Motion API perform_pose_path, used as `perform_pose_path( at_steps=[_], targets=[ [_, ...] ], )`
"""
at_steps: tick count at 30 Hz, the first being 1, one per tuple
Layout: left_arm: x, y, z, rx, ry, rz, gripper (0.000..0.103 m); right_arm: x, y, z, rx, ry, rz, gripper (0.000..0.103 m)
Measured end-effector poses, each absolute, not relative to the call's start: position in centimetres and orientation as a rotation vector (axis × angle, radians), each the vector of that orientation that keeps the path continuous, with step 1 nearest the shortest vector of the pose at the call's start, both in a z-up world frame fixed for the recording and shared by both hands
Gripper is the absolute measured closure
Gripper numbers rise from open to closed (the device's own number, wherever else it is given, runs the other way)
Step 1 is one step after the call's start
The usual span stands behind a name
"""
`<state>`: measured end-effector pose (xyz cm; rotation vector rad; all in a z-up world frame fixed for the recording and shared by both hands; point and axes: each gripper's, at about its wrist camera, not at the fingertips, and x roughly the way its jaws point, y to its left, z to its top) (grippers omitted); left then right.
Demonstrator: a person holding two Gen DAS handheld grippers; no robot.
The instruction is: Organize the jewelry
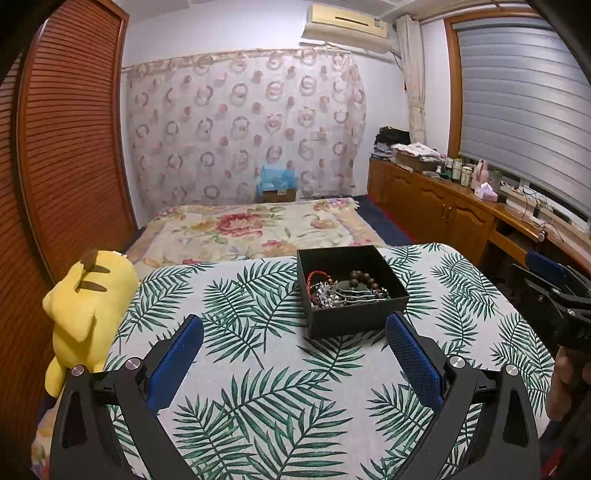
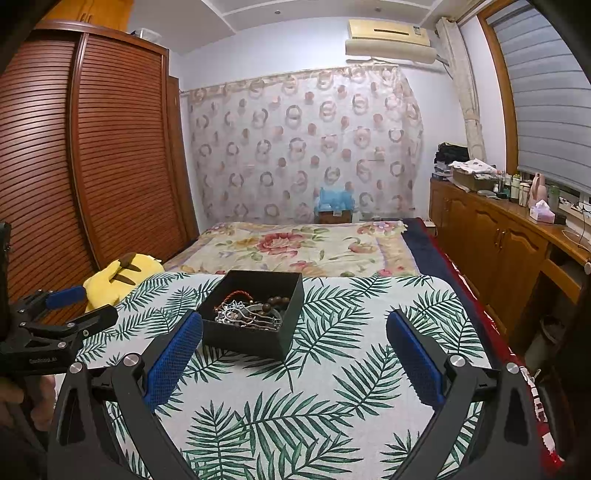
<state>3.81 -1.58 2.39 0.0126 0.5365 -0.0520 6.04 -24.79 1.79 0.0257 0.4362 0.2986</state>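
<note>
Matt black box (image 1: 354, 316) on leaf-print cloth (image 1: 258, 387), slatted wooden wardrobe (image 1: 74, 147)

A home bedroom: floral-covered bed (image 1: 255, 229), louvred wooden wardrobe (image 1: 74, 147), wall air conditioner (image 1: 347, 22), curtains (image 1: 243, 125).

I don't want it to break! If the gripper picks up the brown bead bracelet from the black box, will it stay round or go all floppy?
Probably floppy: the brown bead bracelet looks like separate round beads on a string, so it would likely droop. It lies against the silver chains in the black box, so they might snag and lift too. The beads look hard, so breaking seems unlikely.
</note>
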Motion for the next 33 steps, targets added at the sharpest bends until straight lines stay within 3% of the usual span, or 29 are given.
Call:
perform_pose_path(
  at_steps=[33],
  targets=[
    [3.3,-1.8,3.1,0.002,0.515,-0.055,0.008,6.1,-23.9,1.4,0.025,0.438,0.304,0.003]
  ],
)
